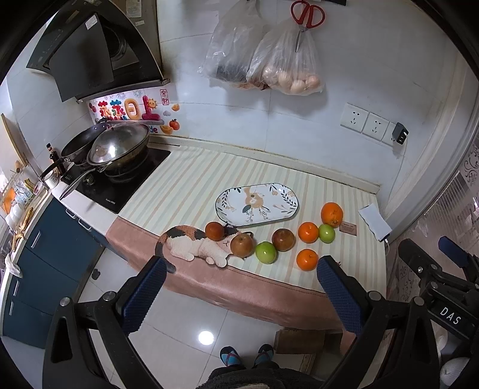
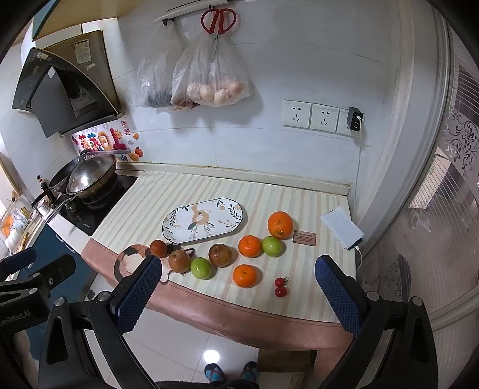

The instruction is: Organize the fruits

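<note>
An empty oval floral plate (image 1: 257,204) (image 2: 203,220) lies on the striped counter cloth. In front of it lie a large orange (image 2: 280,224), two smaller oranges (image 2: 250,246) (image 2: 244,275), two green apples (image 2: 271,246) (image 2: 201,268), three brown fruits (image 2: 220,255) (image 2: 179,261) (image 2: 158,248) and two cherry tomatoes (image 2: 280,286). The same fruits show in the left wrist view, such as the large orange (image 1: 331,214) and a green apple (image 1: 265,252). My left gripper (image 1: 241,287) and right gripper (image 2: 236,287) are both open and empty, held off the counter's front edge.
A calico cat figure (image 1: 194,242) lies at the counter's front left, touching two brown fruits. A stove with a lidded wok (image 1: 119,146) stands to the left. A white power bank (image 2: 342,227) lies at the right edge. Bags and scissors (image 2: 218,19) hang on the wall.
</note>
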`<state>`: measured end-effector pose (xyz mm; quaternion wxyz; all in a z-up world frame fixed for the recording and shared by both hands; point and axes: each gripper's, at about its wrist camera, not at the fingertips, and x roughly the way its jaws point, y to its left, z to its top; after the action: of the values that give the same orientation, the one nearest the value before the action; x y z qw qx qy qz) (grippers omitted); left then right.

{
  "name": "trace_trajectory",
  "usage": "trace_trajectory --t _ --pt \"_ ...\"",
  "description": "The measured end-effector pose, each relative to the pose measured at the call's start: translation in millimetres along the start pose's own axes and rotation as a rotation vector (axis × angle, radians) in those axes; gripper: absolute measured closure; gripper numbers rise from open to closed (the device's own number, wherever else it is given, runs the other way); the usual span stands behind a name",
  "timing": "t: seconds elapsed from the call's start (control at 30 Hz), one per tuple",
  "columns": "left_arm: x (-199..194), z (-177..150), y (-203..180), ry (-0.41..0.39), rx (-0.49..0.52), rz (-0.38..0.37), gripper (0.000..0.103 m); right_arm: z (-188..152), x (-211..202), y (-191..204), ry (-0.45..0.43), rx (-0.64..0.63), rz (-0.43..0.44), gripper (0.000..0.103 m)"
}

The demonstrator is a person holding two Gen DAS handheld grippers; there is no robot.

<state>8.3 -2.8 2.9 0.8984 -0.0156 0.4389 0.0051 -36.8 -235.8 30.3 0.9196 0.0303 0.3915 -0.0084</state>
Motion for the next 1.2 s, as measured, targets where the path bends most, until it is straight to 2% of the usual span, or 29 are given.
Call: trace_trajectory --t 1.2 --pt "1.9 7.0 -3.6 -0.001 -0.002 -0.002 0.000 1.0 7.8 4.3 0.012 -0.005 0.009 0.000"
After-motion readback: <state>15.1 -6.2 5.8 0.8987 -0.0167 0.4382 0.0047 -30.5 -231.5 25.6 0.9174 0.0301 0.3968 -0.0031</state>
